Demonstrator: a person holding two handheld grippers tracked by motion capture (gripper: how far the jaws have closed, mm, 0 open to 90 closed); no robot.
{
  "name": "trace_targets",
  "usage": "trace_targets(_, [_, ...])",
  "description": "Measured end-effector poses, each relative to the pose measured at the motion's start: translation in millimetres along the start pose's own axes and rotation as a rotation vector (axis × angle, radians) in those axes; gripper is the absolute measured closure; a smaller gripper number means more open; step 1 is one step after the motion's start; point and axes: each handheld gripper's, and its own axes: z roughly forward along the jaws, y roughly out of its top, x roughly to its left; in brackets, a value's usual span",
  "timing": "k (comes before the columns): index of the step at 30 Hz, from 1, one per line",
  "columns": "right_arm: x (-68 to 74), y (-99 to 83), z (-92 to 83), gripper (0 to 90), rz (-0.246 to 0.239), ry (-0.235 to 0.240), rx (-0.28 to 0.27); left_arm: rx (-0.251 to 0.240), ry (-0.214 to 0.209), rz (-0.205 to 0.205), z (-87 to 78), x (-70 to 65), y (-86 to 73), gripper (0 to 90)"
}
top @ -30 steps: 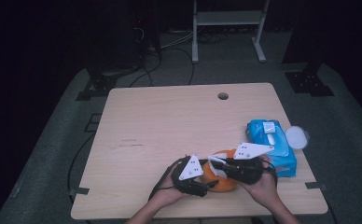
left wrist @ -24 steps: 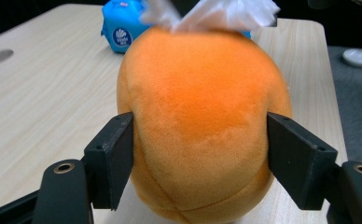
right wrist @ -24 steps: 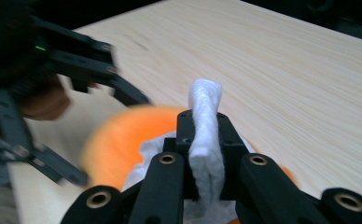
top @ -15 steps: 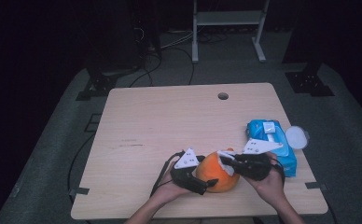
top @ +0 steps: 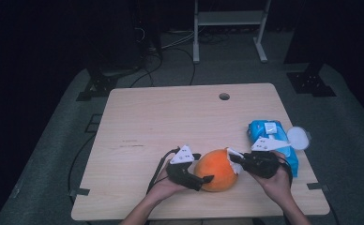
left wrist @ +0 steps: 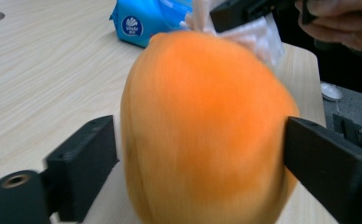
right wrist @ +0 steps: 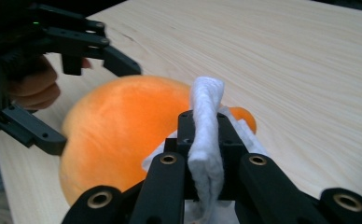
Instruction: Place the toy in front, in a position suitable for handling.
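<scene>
An orange plush ball (top: 215,168) (left wrist: 202,130) (right wrist: 118,126) sits near the front edge of the wooden table (top: 170,117). My left gripper (top: 202,168) (left wrist: 202,154) straddles it from the left. Its jaws opened wide and have just been closing a little, and now they touch the ball on both flanks. My right gripper (top: 231,158) (right wrist: 202,121) is shut on a folded white tissue (right wrist: 206,107) (left wrist: 258,37). It holds the tissue against the ball's upper right side.
A blue pack of wipes (top: 269,133) (left wrist: 146,23) lies just behind the right hand. A round white lid (top: 298,138) sits by the table's right edge. A cable hole (top: 224,96) is at the back of the table. Stands and cables are on the floor beyond.
The left jaws have spread and taken the ball between them. The right gripper, tissue in it, has slid from over the ball to its right side.
</scene>
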Motion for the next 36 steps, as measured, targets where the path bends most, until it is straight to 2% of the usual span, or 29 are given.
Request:
trace_targets(3, [15.8, 5.4, 3.5, 82.9, -0.025, 0.063, -0.016, 0.015, 0.008, 0.031, 1.0, -5.1, 0.6, 9.3])
trace_targets(6, [27.7, 7.0, 6.3, 82.8, -0.066, 0.077, -0.012, 0.022, 0.003, 0.048, -1.0, -3.7, -3.2, 15.5])
trace_targets(9, [20.8, 6.6, 4.5, 82.9, -0.058, 0.062, -0.013, 0.031, 0.012, 0.104, -1.5, -6.6, -4.9, 20.0])
trace_targets(10, [16.7, 5.4, 3.6, 82.9, -0.052, 0.043, -0.014, 0.032, 0.014, 0.108, -1.3, -7.2, -5.6, 20.9])
trace_targets(13, [4.0, -0.9, 2.5, 82.9, -0.026, -0.012, -0.004, 0.03, 0.01, 0.107, -1.4, -6.8, -7.5, 21.0])
trace_targets(16, [5.8, -1.3, 1.5, 83.1, -0.02, -0.01, -0.008, 0.033, 0.004, 0.105, -1.2, -5.9, -8.3, 20.6])
trace_targets(19, [19.1, 3.0, 3.6, 82.9, -0.052, 0.017, -0.024, 0.046, -0.003, 0.09, -1.3, -4.8, -6.8, 16.4])
trace_targets(21, [26.8, 4.9, 5.9, 82.9, -0.07, 0.047, -0.03, 0.056, -0.015, 0.051, -3.7, -1.2, -2.6, 7.8])
trace_targets(22, [29.9, 5.3, 5.7, 82.9, -0.064, 0.072, -0.036, 0.048, -0.028, 0.03, -5.2, 0.5, -1.9, 5.6])
trace_targets(23, [32.7, 5.8, 5.9, 82.8, -0.059, 0.101, -0.044, 0.04, -0.038, 0.012, -5.5, 1.7, -1.7, 3.9])
trace_targets(25, [38.3, 7.2, 6.2, 82.8, -0.075, 0.117, -0.043, 0.056, -0.056, -0.002, -3.5, 1.8, -2.4, 3.7])
trace_targets(26, [40.7, 7.9, 6.7, 82.8, -0.081, 0.117, -0.042, 0.06, -0.061, 0.004, -2.5, 0.9, -3.1, 6.2])
trace_targets(28, [42.0, 9.4, 8.0, 82.8, -0.088, 0.119, -0.044, 0.052, -0.04, 0.029, -3.6, -2.2, -1.4, 19.4])
trace_targets(30, [42.0, 12.1, 7.3, 82.8, -0.087, 0.119, -0.059, 0.035, -0.003, 0.072, -6.6, -5.3, 3.9, 28.7])
trace_targets(31, [42.3, 13.5, 6.4, 82.8, -0.092, 0.117, -0.065, 0.024, 0.031, 0.12, -7.8, -8.2, 6.5, 30.4])
trace_targets(33, [44.5, 16.3, 4.8, 82.8, -0.099, 0.114, -0.076, 0.031, 0.066, 0.17, -8.7, -10.5, 8.4, 31.7])
trace_targets(35, [43.8, 15.6, 7.5, 82.9, -0.111, 0.104, -0.069, 0.044, 0.062, 0.182, -9.1, -8.1, 6.4, 32.1])
trace_targets(36, [41.9, 14.0, 9.4, 82.9, -0.109, 0.102, -0.063, 0.042, 0.06, 0.173, -9.0, -6.2, 4.2, 32.3])
